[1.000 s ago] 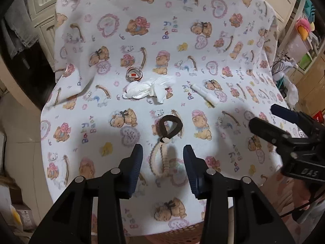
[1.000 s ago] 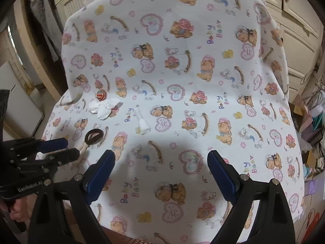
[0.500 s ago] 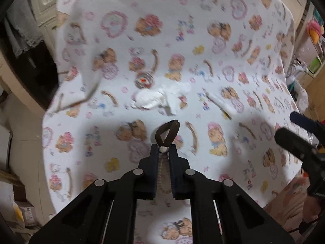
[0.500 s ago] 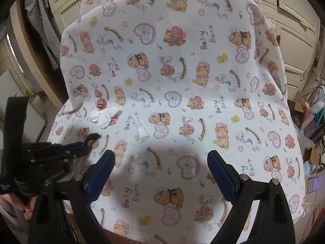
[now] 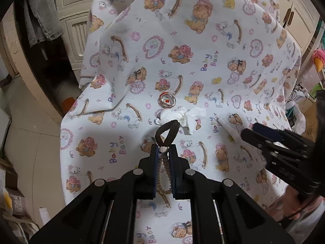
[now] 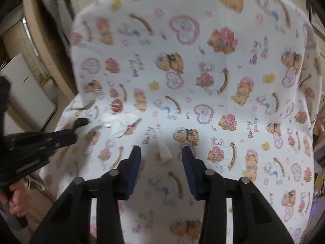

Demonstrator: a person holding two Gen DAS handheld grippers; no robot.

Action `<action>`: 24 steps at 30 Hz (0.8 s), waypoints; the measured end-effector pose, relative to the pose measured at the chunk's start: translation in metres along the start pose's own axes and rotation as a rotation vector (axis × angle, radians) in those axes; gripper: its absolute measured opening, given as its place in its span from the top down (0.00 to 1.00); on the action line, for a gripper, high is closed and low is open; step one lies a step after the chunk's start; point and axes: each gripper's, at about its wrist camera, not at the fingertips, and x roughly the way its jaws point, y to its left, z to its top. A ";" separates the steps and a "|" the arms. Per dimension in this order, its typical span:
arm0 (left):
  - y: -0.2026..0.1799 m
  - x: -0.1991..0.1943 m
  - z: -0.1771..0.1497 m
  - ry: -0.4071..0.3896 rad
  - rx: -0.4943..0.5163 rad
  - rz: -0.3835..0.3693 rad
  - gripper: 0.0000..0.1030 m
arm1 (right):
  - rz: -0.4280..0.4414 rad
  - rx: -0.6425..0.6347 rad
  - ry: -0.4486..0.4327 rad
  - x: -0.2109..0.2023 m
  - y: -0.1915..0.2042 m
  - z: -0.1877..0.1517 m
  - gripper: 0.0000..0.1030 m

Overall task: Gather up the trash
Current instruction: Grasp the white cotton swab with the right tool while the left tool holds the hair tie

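In the left wrist view, your left gripper (image 5: 163, 152) is clamped on the brown hair tie (image 5: 167, 134), whose loop pokes out past the fingertips, above the bear-print sheet (image 5: 203, 61); a crumpled tissue (image 5: 182, 116) and a round wrapper (image 5: 167, 101) lie just beyond. In the right wrist view, which is blurred, your right gripper (image 6: 161, 152) points down at the sheet, fingers apart, straddling what looks like a white paper roll (image 6: 163, 149).
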 end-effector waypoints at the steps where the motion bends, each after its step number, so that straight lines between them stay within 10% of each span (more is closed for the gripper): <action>1: 0.000 0.000 0.000 0.005 -0.002 -0.001 0.91 | -0.004 0.006 0.006 0.004 -0.001 0.000 0.67; 24: 0.002 -0.009 -0.006 -0.003 -0.008 0.011 0.91 | -0.032 0.022 -0.024 0.002 -0.001 -0.006 0.86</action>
